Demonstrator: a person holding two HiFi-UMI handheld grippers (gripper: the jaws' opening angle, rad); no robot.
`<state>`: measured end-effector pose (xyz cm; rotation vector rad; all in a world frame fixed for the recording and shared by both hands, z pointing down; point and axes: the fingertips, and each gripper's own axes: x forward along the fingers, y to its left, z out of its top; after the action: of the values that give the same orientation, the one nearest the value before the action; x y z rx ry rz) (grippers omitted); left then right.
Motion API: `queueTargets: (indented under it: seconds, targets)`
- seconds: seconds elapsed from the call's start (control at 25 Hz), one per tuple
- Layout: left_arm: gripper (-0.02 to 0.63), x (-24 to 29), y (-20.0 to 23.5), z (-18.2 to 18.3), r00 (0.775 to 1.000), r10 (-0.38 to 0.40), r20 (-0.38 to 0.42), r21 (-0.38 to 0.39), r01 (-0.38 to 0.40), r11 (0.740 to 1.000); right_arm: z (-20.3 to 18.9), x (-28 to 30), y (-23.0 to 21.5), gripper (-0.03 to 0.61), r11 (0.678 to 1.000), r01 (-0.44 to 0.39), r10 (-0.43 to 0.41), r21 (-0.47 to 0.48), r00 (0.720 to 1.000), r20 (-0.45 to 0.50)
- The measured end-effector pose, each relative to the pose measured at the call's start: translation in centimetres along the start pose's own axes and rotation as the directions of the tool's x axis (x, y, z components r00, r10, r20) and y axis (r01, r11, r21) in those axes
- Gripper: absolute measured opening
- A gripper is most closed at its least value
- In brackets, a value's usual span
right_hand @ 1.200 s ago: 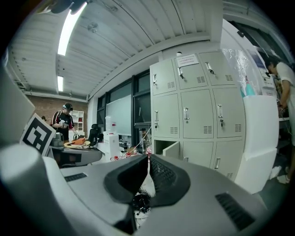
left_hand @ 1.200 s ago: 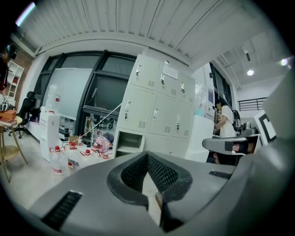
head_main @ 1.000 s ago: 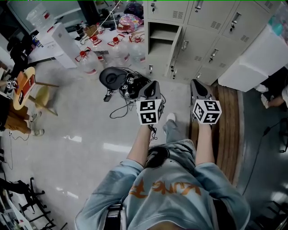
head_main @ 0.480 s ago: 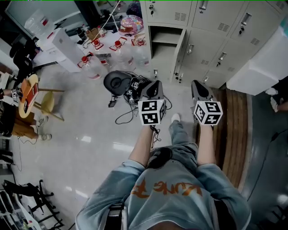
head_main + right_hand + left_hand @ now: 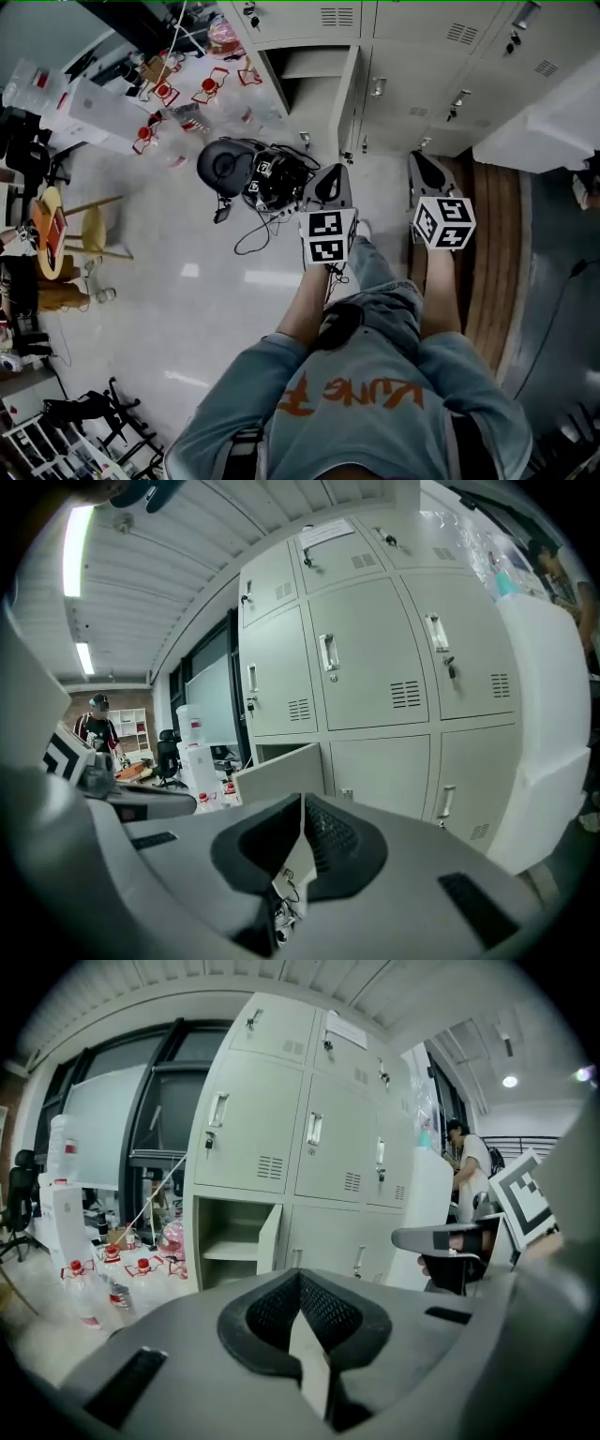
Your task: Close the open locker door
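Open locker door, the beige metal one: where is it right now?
Head view, top centre: the beige metal locker door stands ajar in the bottom row, just right of its open compartment.

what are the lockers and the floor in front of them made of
Lockers: likely painted sheet metal, matte pale grey. The punched vent slots, metal-looking handles and the thin open door suggest it. Floor: a hard, glossy, pale surface, perhaps polished tile or coated concrete. It shows bright reflected streaks.
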<state>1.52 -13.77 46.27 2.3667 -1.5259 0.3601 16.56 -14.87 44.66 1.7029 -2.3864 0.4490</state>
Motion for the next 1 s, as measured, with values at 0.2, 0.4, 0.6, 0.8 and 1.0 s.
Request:
queueTargets:
  seconds: [0.2, 0.4, 0.6, 0.8, 1.0]
  targets:
    - [0.021, 3.9, -0.2, -1.5, 0.995, 0.031, -0.095, 0.030, -0.028, 0.999, 0.7, 5.4, -1.2, 0.034, 0.997, -0.071, 0.071, 0.027, 0.997, -0.005]
    - [0.021, 6.8, -0.6, -1.8, 0.991, 0.054, -0.122, 0.044, -0.049, 0.998, 1.1, 9.7, -1.6, 0.034, 0.990, -0.137, 0.137, 0.039, 0.991, 0.000]
    - [0.021, 8.4, -0.6, -2.7, 0.989, 0.093, -0.117, -0.007, -0.095, 0.995, 0.3, 12.1, -1.4, 0.034, 0.980, -0.199, 0.200, 0.019, 0.980, -0.018]
    - [0.021, 9.8, 0.9, -3.5, 0.984, 0.136, -0.112, -0.065, -0.144, 0.987, -0.5, 14.1, 0.1, 0.034, 0.965, -0.262, 0.261, -0.001, 0.965, -0.032]
    - [0.021, 10.6, 1.4, -5.3, 0.977, 0.150, -0.153, -0.112, -0.168, 0.979, -1.4, 15.8, 1.9, 0.034, 0.943, -0.333, 0.331, -0.022, 0.941, -0.073]
